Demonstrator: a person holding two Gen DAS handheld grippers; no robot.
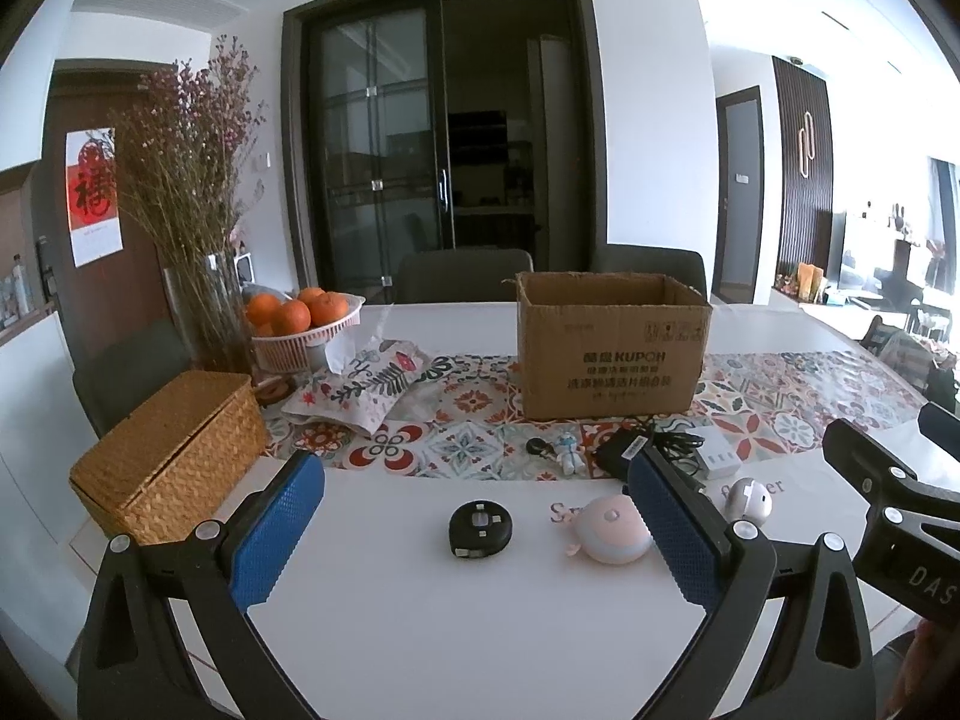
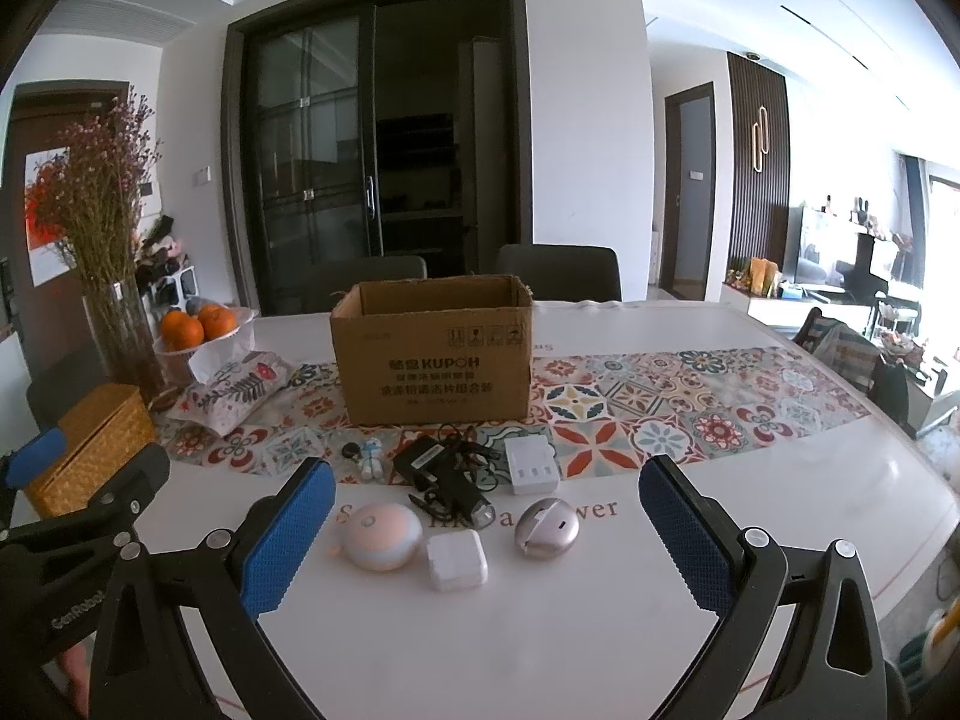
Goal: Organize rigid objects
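Note:
An open cardboard box [image 1: 609,354] [image 2: 432,354] stands on the patterned runner. In front of it on the white table lie small items: a black round cable reel [image 1: 480,528], a pink round device [image 1: 612,531] [image 2: 381,535], a silver round device [image 1: 753,498] [image 2: 547,528], a white square charger [image 2: 456,559], a white power block [image 2: 531,465] [image 1: 717,461], a black adapter with cord [image 2: 441,468] [image 1: 642,444] and a small figurine [image 1: 570,450] [image 2: 371,457]. My left gripper [image 1: 474,522] is open above the cable reel. My right gripper [image 2: 486,531] is open, spanning the pink device, charger and silver device.
A wicker basket [image 1: 171,456] [image 2: 96,447] sits at the left. Behind it are a vase of dried flowers [image 1: 207,312], a bowl of oranges [image 1: 300,324] and a fabric tissue pouch [image 1: 354,384]. Chairs stand behind the table.

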